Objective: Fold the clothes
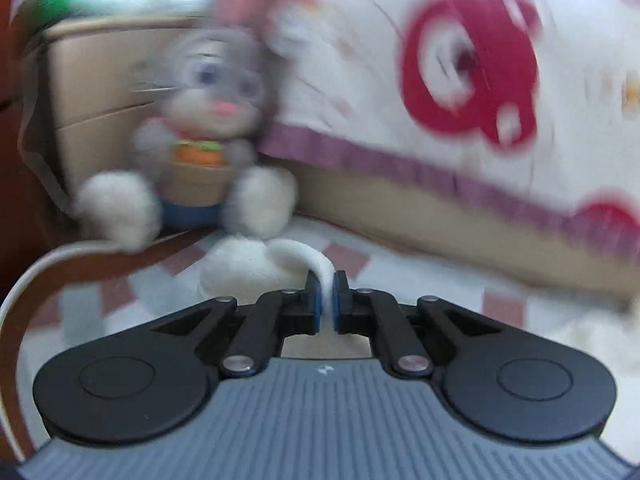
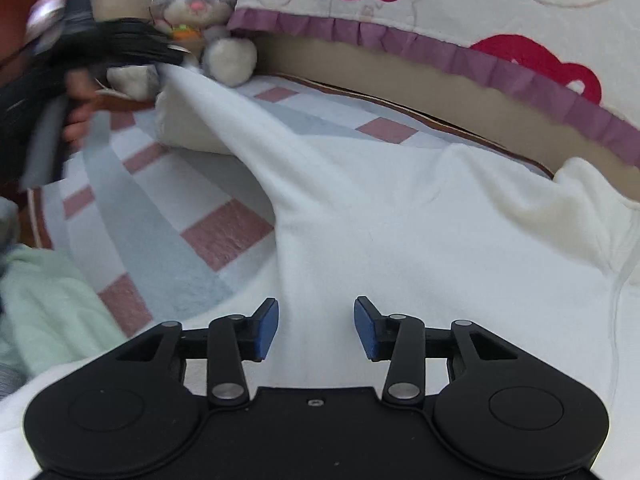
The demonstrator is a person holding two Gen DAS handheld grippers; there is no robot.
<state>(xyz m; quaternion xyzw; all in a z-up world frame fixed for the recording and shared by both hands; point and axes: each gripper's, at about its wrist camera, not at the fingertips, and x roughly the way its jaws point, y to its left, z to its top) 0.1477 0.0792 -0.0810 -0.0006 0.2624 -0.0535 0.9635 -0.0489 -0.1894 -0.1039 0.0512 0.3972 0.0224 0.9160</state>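
A white fleece garment (image 2: 380, 220) lies spread on a checked bed sheet (image 2: 168, 184). One sleeve (image 2: 208, 108) is stretched up and to the left. My left gripper (image 1: 326, 300) is shut on the end of that white sleeve (image 1: 304, 258), which bunches just beyond its blue pads. In the right wrist view the left gripper (image 2: 120, 48) appears blurred at the upper left, held by a hand. My right gripper (image 2: 316, 328) hovers open over the garment's body, with nothing between its fingers.
A grey plush rabbit (image 2: 200, 8) sits at the head of the bed, beside a beige headboard (image 1: 100, 92). A white pillow (image 2: 500, 8) with red prints and a purple frill lies along the back. A pale green cloth (image 2: 52, 308) lies at the lower left.
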